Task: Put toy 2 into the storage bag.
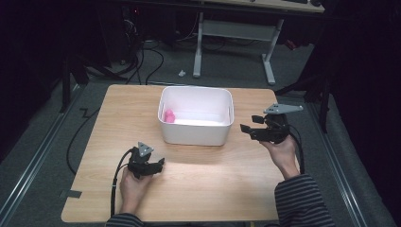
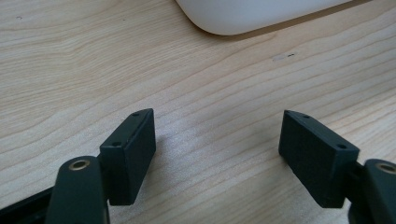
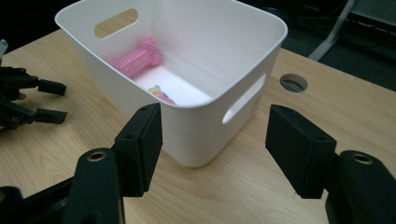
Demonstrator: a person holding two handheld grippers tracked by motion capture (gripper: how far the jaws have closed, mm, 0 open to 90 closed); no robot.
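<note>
Right gripper (image 3: 215, 140) empty, jaws standing apart with nothing between them, aimed at the near corner of the white plastic handled bin (image 3: 187, 135) just ahead on the light wooden surface (image 1: 213, 179). Left gripper (image 2: 217, 140) likewise parted and empty, low over bare wood, with the bin's rounded corner just beyond its jaws. Pink knobbly bone-shaped toy (image 3: 137, 57) lying inside the bin, ahead of the right gripper and past the near wall, against the far side under the handle slot; a small multicoloured piece (image 3: 159, 91) nearer, too small to identify. Probably a reach into the bin for the toy: raise the right gripper above the rim before going forward, to avoid shoving the light bin. Come down from above, jaws across the toy's narrow middle, not its bulbous ends. Steady the bin with the left gripper if it slides.
</note>
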